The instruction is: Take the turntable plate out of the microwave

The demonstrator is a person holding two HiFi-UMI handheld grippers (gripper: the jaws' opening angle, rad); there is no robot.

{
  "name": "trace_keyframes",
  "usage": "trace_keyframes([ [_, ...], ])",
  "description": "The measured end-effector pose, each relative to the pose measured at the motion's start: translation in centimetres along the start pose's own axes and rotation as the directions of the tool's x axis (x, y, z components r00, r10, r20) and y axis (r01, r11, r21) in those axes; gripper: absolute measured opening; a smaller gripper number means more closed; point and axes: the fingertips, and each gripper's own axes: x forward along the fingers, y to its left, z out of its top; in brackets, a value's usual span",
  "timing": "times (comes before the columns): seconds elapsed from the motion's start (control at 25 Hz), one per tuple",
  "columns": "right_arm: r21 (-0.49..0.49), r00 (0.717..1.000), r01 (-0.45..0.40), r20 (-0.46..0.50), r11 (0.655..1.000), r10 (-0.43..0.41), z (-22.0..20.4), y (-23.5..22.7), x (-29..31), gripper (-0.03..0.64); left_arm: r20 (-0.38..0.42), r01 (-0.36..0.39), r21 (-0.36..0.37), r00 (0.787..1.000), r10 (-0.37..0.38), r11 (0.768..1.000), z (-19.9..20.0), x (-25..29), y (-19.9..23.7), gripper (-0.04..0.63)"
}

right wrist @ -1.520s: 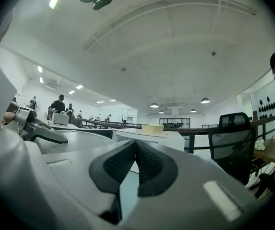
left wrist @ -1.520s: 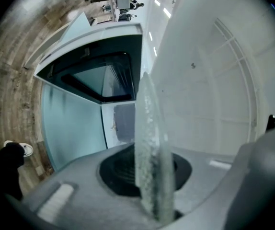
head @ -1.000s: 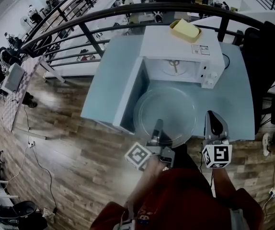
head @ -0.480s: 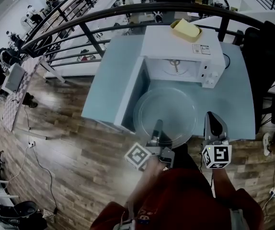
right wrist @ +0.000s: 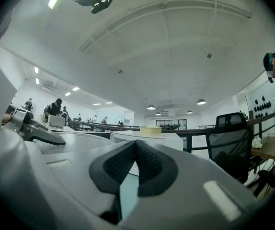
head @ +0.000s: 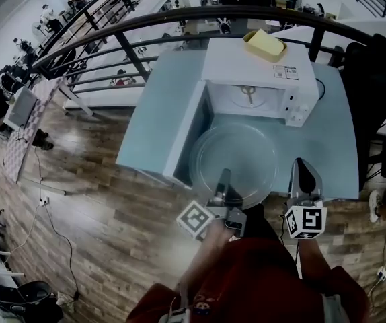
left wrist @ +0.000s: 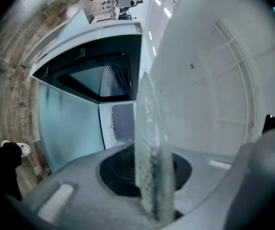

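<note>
Your left gripper (head: pixel 222 180) reaches forward over the near edge of the bench (head: pixel 156 116), pointing level at the microwave (head: pixel 257 69). Its marker cube sits close to your body. Your right gripper (head: pixel 304 173) lies alongside it to the right, also level and pointing the same way, near the bench's front edge.

The turntable plate (head: pixel 237 153) is out of the microwave. It lies flat in front of the open cavity, between the swung-out door (head: pixel 183 136) and your right gripper. Whether it rests on the bench or hangs just above it cannot be told. In the left gripper view the plate's rim (left wrist: pixel 149 147) runs edge-on between the jaws, and the pads are clenched on its near edge. In the right gripper view the jaws of the right gripper (right wrist: pixel 136 164) are pressed together with nothing between them, and it sits apart from the plate's right side.

You have one plate, one microwave with its one door open, and one yellow container (head: pixel 264 44) on top of the microwave.
</note>
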Motion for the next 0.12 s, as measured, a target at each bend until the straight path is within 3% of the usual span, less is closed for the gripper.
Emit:
trace_keyframes([
  [0.12,0.008,1.000,-0.003,-0.002,1.000,0.003,0.10,0.49,0.16,0.002,-0.002,-0.010,-0.009,1.000,0.010,1.000,-0.16,-0.10,0.14,0.028],
])
